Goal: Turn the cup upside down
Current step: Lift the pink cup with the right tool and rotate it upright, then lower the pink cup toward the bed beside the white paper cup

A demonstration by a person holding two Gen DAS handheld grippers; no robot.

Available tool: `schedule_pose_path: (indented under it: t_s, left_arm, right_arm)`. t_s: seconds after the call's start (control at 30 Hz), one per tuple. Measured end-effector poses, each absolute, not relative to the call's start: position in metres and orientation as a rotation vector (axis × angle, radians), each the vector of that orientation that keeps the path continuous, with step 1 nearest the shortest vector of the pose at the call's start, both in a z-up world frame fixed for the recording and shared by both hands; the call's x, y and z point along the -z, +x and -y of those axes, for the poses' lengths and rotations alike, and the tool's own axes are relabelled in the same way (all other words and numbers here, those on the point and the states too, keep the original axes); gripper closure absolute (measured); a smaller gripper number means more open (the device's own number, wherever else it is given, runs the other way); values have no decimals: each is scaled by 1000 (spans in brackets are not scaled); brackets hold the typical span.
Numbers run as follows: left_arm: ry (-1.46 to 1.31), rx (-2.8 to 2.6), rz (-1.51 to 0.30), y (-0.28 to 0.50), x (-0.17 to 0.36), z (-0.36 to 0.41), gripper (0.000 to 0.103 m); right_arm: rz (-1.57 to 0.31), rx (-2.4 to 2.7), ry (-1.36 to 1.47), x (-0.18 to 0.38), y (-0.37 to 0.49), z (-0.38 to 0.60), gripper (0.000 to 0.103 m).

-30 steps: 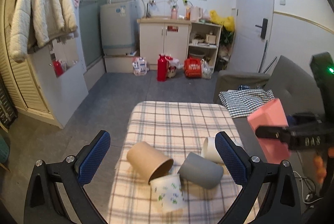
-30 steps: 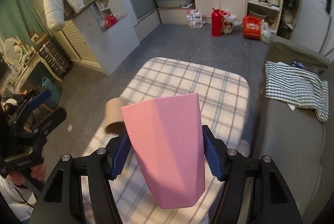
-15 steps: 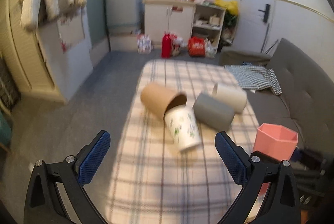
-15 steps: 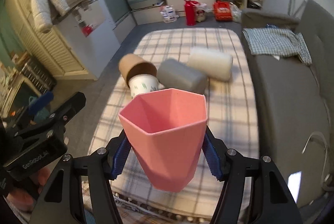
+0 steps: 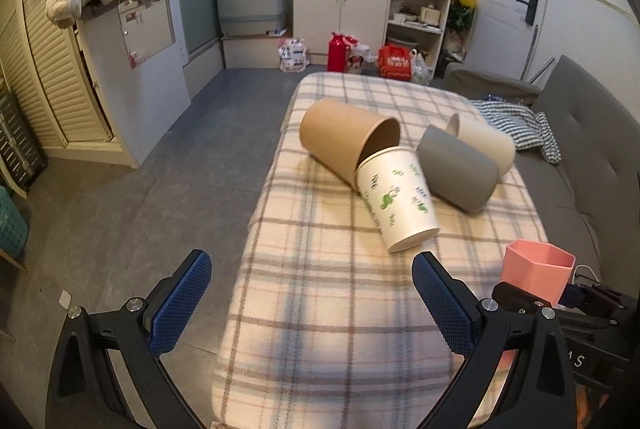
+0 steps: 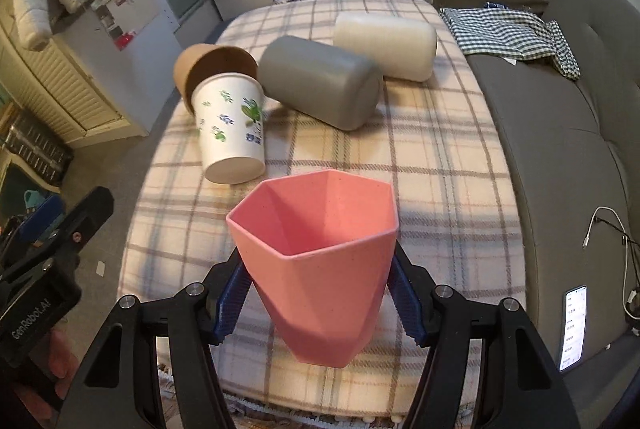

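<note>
My right gripper (image 6: pixel 320 293) is shut on a pink faceted cup (image 6: pixel 320 269), held mouth up and tilted a little away, above the near end of the plaid-covered table (image 6: pixel 440 165). The pink cup (image 5: pixel 536 273) also shows at the lower right of the left wrist view, over the table's right near corner. My left gripper (image 5: pixel 312 301) is open and empty, above the table's near left part. Farther along the table several cups lie on their sides: a brown paper cup (image 5: pixel 344 137), a white printed cup (image 5: pixel 396 201), a grey cup (image 5: pixel 460 173) and a cream cup (image 5: pixel 484 141).
A grey sofa (image 6: pixel 560 133) runs along the table's right side, with a checked cloth (image 6: pixel 516 33) on it and a lit phone (image 6: pixel 574 325) and cable near the front. Floor drops away on the table's left. Cabinets and red bags (image 5: pixel 394 59) stand beyond the far end.
The pink cup turned from bottom-up to mouth-up in my right gripper and came lower over the table. My left gripper tilted down and pulled back toward the table's near end.
</note>
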State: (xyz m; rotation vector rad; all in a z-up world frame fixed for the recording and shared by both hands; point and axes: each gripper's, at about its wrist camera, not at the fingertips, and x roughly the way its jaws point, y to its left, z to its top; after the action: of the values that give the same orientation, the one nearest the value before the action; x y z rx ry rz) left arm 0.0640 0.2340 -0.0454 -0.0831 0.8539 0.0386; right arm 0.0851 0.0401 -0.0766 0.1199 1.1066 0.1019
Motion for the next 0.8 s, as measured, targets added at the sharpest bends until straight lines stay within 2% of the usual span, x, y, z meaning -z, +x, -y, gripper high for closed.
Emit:
schedule_pose_path:
  t_s: [0.43,0.5,0.53,0.57,0.8]
  left_arm:
    - [-55,-48,-880,64,55,-227,0]
    - [-36,-46,-873,60,53,-221,0]
    - [-19,-59,-873,58,52,-217,0]
    - [-13,-61,-870,57,51,-215,0]
    - [-51,-22,-843,45,40,-194,0]
  right_arm:
    - [-1094,-112,118,97,107,-41,39]
    - [-1090,-107,123,98,107,-39,33]
    - [-1080,-103,133,97,105,-36,22]
    - [-1068,-102,143,95,103,-33,18]
    - [-941,-31,142,69,81,3,18]
